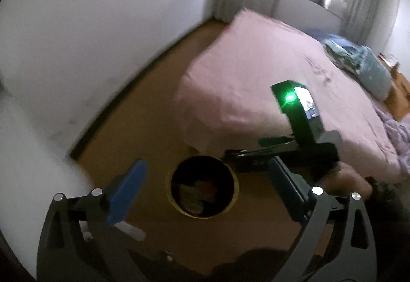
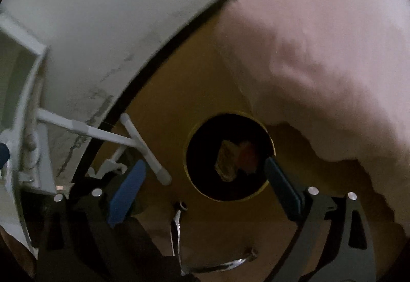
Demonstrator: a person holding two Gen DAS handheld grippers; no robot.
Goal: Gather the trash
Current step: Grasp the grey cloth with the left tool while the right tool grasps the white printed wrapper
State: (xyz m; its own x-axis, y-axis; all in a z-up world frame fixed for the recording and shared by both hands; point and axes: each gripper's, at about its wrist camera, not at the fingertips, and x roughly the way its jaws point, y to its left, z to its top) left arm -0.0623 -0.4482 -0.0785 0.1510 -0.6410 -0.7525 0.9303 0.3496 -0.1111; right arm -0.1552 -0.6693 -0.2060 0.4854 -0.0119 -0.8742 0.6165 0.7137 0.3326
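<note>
Trash (image 2: 234,160) lies at the bottom of the round, yellow-rimmed bin (image 1: 237,188), crumpled pieces of pale and reddish wrapping as far as the dim, blurred view allows. The bin stands on the wooden floor (image 1: 143,128) just beside the corner of the bed (image 1: 256,72) with its pink sheet, close enough that anything picked off the bedding can be dropped straight in. Both claws hang above the bin's mouth and point down into it: the left claw (image 1: 202,188) stands wide with nothing between its blue pads (image 1: 128,187), and the right claw (image 2: 205,179) is likewise spread wide and empty, which fits a drop just made over the opening. In the left view the right gripper's body shows above the bin's far side, near the bed's edge. White pipes (image 2: 143,146) run along the wall by the floor, well clear of the bin.
</note>
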